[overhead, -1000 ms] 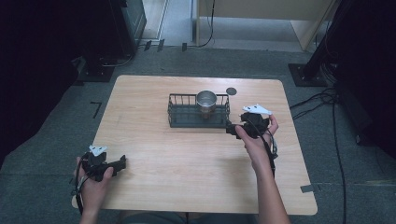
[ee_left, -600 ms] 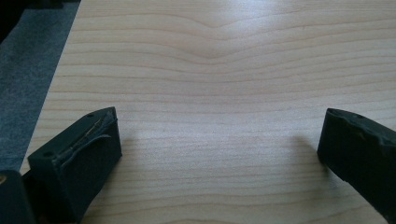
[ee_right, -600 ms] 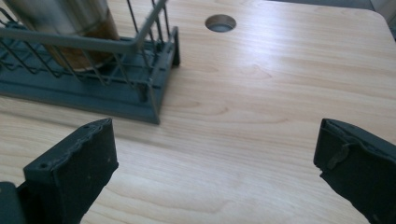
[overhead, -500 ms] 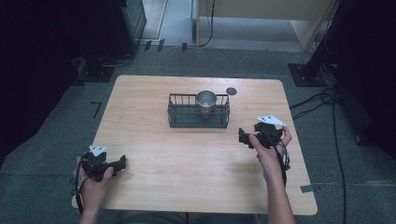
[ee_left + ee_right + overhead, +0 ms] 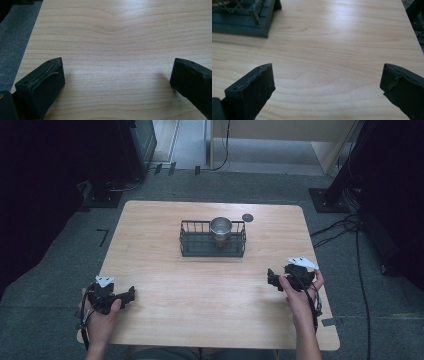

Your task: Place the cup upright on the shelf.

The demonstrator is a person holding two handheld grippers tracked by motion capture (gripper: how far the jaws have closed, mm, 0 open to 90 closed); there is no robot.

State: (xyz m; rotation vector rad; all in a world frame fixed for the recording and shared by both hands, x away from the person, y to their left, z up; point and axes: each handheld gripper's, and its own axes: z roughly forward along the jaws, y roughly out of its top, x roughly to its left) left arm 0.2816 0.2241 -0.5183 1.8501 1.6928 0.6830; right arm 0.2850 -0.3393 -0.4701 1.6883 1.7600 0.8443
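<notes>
The wooden table (image 5: 210, 310) carries little: a black wire basket (image 5: 213, 240) toward its far side, a metal cup (image 5: 221, 226) standing upright inside the basket's right half, and a small dark disc (image 5: 247, 217) lying on the wood just beyond the basket's far right corner — possibly a lid or coaster, though it is too small in the high view to say.

The right gripper (image 5: 274, 279) hangs near the table's right edge, well short of the basket, its jaws spread wide with nothing between them; in the right gripper view a corner of the basket sits at upper left. The left gripper (image 5: 131, 295) rests at the near left corner, jaws likewise apart and empty over bare wood.

With the cup seated in the basket and both hands drawn off to the sides, the work looks finished or between steps. To do this part well, I would keep both grippers low and parked clear of the basket so a trailing cable cannot snag its wire rim. If the disc is next, the right gripper is the nearer one — approach from the basket's right side, not over the cup, and come down flat, since a thin disc gives the jaws little edge to catch.
</notes>
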